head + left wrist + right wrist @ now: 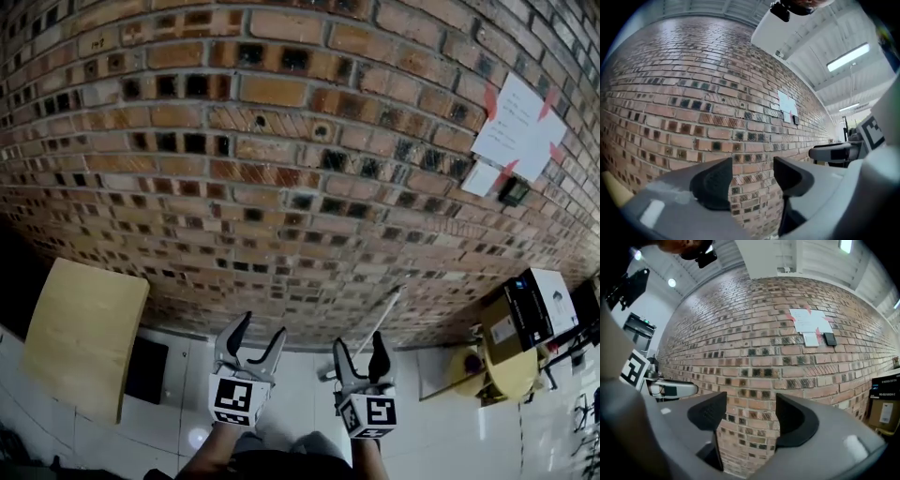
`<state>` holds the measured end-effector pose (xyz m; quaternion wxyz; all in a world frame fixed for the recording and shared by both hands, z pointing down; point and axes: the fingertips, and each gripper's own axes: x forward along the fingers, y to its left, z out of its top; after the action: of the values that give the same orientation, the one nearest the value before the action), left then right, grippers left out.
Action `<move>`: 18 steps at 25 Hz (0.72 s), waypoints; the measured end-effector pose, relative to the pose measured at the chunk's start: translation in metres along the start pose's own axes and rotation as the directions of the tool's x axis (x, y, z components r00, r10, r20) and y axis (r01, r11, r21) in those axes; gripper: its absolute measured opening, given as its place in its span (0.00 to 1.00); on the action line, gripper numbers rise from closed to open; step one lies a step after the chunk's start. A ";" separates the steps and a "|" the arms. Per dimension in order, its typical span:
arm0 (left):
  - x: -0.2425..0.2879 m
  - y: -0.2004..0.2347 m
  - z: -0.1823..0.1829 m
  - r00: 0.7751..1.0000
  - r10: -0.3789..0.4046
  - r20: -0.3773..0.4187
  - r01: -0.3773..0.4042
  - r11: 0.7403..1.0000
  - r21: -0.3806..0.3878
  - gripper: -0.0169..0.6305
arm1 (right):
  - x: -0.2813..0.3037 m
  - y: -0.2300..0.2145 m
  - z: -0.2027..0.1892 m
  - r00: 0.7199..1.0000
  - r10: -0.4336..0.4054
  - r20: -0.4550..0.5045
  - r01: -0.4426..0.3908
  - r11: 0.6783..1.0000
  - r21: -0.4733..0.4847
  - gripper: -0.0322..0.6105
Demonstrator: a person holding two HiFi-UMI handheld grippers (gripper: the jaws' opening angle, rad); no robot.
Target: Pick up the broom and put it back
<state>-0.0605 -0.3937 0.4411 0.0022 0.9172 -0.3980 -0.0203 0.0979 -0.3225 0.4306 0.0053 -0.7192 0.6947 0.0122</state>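
Foreground: the left gripper (261,326) and right gripper (359,342) are held side by side and level. Each has its jaws apart, with only brick showing in the gap. Just beyond the right gripper, the broom (386,314) leans its pale handle against the brick wall (281,141); neither gripper holds it. At floor level a wooden board (84,333) stands to the left and a cardboard box (525,314) to the right. High on the wall is a taped white sheet (518,127).

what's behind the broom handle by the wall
Only the brick wall shows behind the broom handle, which slants up against it. The broom's lower end is covered by the right gripper, so what lies behind that part cannot be seen.
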 end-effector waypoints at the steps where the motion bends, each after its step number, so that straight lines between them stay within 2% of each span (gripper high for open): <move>1: -0.012 -0.001 0.008 1.000 0.012 0.028 -0.011 0.999 -0.037 0.45 | -0.009 0.010 0.007 1.000 0.007 0.016 -0.006 1.000 -0.020 0.57; 2: -0.026 -0.004 0.017 0.998 0.027 0.057 -0.024 0.998 -0.057 0.45 | -0.020 0.019 0.014 0.999 0.012 0.036 -0.011 0.999 -0.044 0.56; 3: -0.038 -0.008 0.024 0.996 0.041 0.076 -0.037 0.998 -0.046 0.45 | -0.031 0.025 0.021 0.998 0.019 0.061 -0.015 0.997 -0.070 0.55; 6: -0.062 -0.016 0.034 0.991 0.099 0.085 -0.104 0.993 0.057 0.44 | -0.049 0.022 0.031 0.995 0.034 0.095 -0.021 0.991 -0.133 0.54; 9: -0.091 -0.029 0.030 0.985 0.158 0.071 -0.164 0.983 0.079 0.44 | -0.083 0.004 0.019 0.995 0.030 0.099 -0.022 0.997 -0.077 0.54; 11: -0.118 -0.052 0.018 0.983 0.178 0.047 -0.181 0.981 0.065 0.44 | -0.124 -0.002 0.008 0.995 0.049 0.092 -0.043 0.997 -0.061 0.54; 14: -0.159 -0.111 -0.008 0.984 0.177 0.005 -0.177 0.984 0.011 0.44 | -0.190 -0.005 -0.017 0.995 0.090 0.053 -0.086 0.994 -0.072 0.56; 16: -0.184 -0.152 -0.031 0.984 0.177 -0.032 -0.178 0.984 -0.007 0.44 | -0.223 -0.006 -0.046 0.994 0.108 0.009 -0.108 0.994 -0.027 0.57; 18: -0.210 -0.186 -0.055 0.981 0.174 -0.085 -0.173 0.985 0.018 0.44 | -0.253 -0.008 -0.069 0.992 0.121 -0.021 -0.120 0.992 0.036 0.57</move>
<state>-0.0659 -0.1138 0.4998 0.0163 0.8791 -0.4760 0.0216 0.0980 -0.0707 0.5058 0.0090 -0.6759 0.7369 -0.0079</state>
